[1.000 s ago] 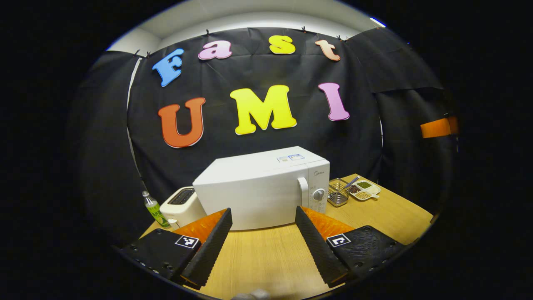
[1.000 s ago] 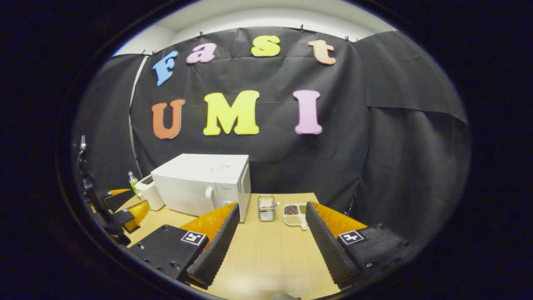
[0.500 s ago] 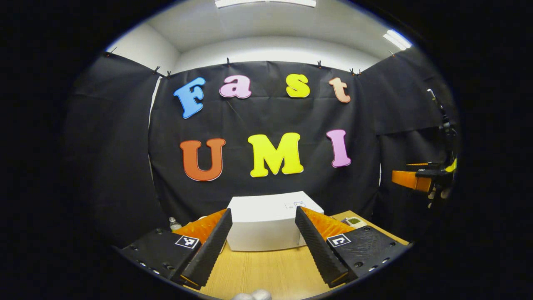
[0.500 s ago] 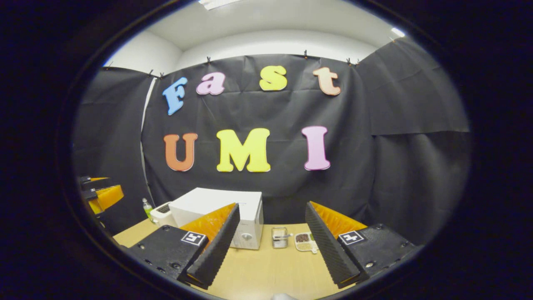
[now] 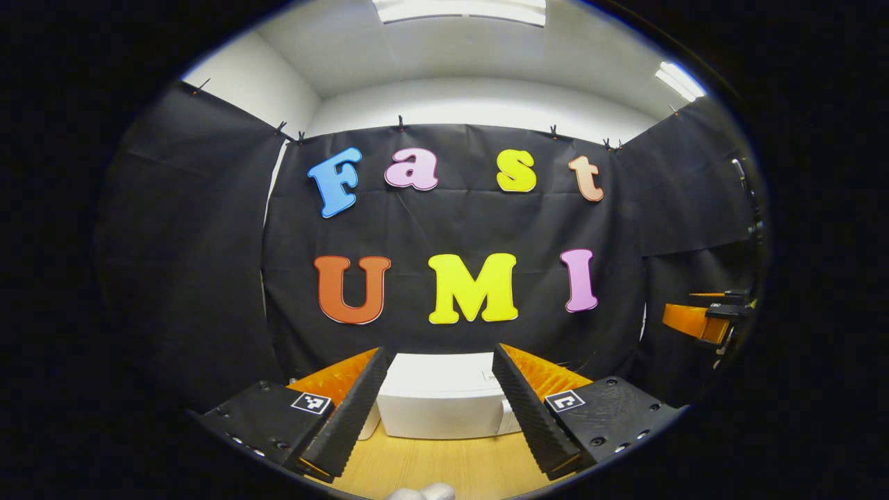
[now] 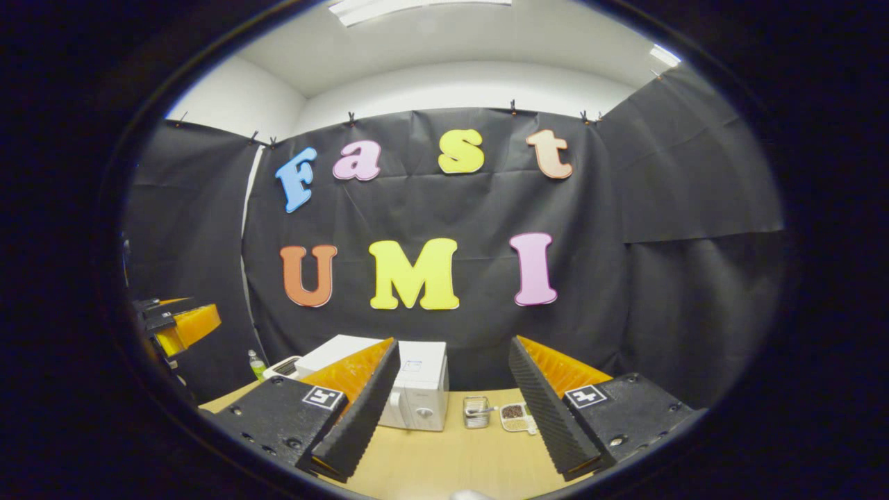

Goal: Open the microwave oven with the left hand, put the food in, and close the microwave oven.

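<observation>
Tilted further upward since the earlier frame. Microwave oven point(image 5: 441, 406) seated low on wooden table point(image 6: 444, 462), door shut, food tray point(image 6: 515, 417) just right. Left gripper point(image 5: 436, 430) and right gripper point(image 6: 451, 437) raised, jaws spread, empty.

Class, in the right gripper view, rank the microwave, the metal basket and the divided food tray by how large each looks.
1. microwave, plainly largest.
2. metal basket and divided food tray: they look alike in size, and the right gripper's finger hides part of the tray, so no ranking.
</observation>
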Motion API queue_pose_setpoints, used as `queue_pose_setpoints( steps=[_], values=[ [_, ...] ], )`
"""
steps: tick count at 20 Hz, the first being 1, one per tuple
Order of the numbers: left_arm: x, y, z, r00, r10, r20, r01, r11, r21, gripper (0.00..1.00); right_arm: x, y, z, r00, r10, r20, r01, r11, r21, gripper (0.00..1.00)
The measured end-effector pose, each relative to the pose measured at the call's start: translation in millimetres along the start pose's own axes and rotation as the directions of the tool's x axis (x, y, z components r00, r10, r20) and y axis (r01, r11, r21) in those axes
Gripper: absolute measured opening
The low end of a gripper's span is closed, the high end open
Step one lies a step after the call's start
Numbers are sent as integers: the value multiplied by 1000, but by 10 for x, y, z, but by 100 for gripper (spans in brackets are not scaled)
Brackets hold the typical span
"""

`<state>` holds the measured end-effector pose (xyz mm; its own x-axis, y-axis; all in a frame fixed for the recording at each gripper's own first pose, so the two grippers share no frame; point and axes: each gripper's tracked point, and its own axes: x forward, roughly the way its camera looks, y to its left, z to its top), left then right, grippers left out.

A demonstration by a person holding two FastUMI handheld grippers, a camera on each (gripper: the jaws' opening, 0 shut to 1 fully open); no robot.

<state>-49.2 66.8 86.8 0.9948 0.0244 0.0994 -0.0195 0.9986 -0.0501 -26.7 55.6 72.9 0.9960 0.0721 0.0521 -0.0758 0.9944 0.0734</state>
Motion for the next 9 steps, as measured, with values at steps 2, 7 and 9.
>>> queue_pose_setpoints(
  steps=[2, 7, 9],
  values=[
    [18, 11, 18, 1000, 4, 9, -4, 1000, -6, 95, 8, -21, -13, 1000, 0, -5, 0, 1000, 14, 92],
    [32, 22, 19, 1000, 2, -4, -2, 1000, 1, 96, 43, -68, -30, 1000, -15, -19, 15, 1000, 6, 100],
    [36, -1, -3, 1000, -5, -9, 5, 1000, -3, 96, 43, -57, -28, 1000, -10, -17, 10, 1000, 5, 92]
  ],
)
